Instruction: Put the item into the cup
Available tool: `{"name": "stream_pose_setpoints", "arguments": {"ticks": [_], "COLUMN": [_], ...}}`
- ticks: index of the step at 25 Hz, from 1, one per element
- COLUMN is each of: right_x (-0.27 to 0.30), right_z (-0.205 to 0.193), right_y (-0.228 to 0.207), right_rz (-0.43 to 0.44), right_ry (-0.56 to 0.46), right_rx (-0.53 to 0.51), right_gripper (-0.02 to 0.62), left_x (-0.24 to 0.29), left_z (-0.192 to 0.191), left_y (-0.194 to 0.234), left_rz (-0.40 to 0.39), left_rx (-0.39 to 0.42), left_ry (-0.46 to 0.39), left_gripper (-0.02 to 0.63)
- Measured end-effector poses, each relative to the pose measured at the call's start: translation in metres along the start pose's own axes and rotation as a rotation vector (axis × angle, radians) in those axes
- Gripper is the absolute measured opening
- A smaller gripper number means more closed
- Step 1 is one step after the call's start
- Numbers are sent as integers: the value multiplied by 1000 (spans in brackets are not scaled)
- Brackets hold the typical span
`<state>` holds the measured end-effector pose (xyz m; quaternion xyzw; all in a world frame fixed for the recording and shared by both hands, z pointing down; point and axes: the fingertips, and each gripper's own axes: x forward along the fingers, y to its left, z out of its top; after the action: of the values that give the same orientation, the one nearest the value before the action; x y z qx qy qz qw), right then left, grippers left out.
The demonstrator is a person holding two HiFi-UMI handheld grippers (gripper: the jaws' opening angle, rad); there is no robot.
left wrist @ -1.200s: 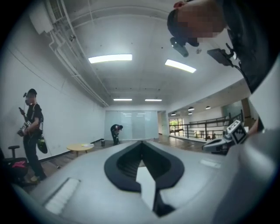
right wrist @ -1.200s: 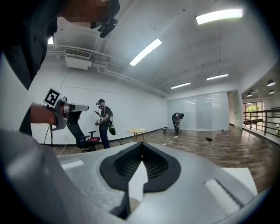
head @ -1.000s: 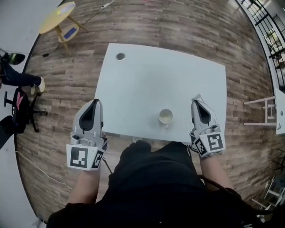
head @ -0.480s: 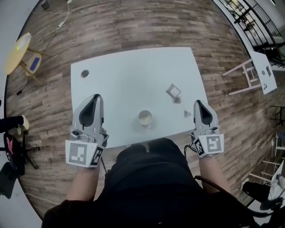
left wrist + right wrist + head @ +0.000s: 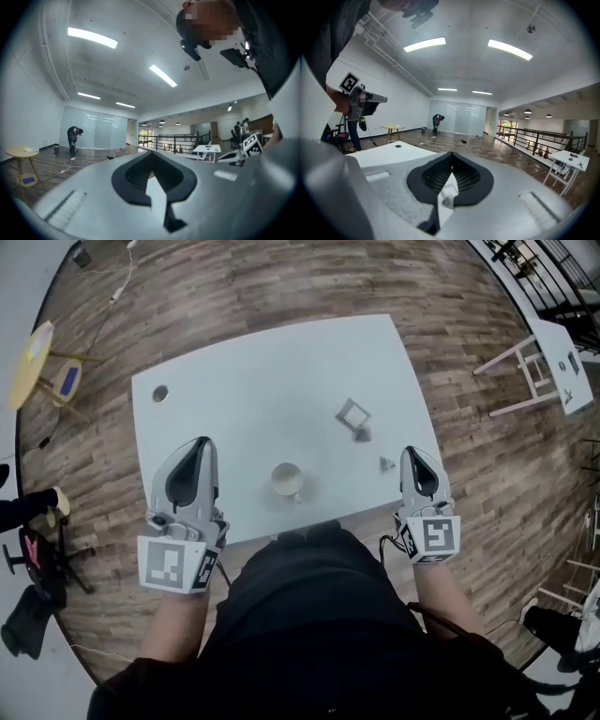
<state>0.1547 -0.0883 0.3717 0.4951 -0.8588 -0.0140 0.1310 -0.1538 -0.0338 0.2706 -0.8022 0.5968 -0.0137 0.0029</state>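
The nearest item [image 5: 386,463] lies just beside the closed, empty right gripper [image 5: 413,454], between it and the cup [image 5: 287,480]; the closed left gripper [image 5: 200,442] is farther.

One white table [image 5: 253,381]; one cup [image 5: 286,479]; three small items [image 5: 353,412]; two grippers: left gripper [image 5: 200,442], right gripper [image 5: 412,452]; one yellow side table [image 5: 37,351].

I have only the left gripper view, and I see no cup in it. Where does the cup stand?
Observer: The cup stands on the white table, near its front edge, between the left gripper and the right gripper.
Operator: Is an item near it?
Observer: A small grey piece lies to the cup's right, close to the right gripper's tips.
Operator: Is the right gripper open?
Observer: No, its own view shows the jaws together.
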Motion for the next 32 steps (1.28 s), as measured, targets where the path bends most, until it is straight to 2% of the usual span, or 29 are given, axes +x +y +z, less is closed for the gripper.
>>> {"name": "stream_pose_setpoints", "arguments": {"ticks": [8, 15, 20, 25, 28, 32], "right_x": [-6, -15, -21, -30, -29, -29], "right_z": [-34, -51, -62, -71, -78, -85], "right_y": [7, 1, -3, -7, -9, -8], "right_rz": [30, -3, -28, -52, -51, -54], "right_ry": [63, 96, 120, 136, 162, 171], "right_rx": [27, 64, 91, 108, 136, 145], "right_gripper": [2, 3, 3, 5, 52, 54], "left_x": [26, 48, 67, 80, 85, 91], "left_z": [0, -9, -6, -10, -11, -14], "left_y": [-37, -67, -91, -109, -111, -116], "left_rz": [-104, -194, -236, -292, -323, -336], "left_rx": [24, 28, -40, -51, -36, -32], "left_ry": [43, 76, 93, 95, 86, 102], "left_gripper": [-2, -2, -2, -2, -2, -2]}}
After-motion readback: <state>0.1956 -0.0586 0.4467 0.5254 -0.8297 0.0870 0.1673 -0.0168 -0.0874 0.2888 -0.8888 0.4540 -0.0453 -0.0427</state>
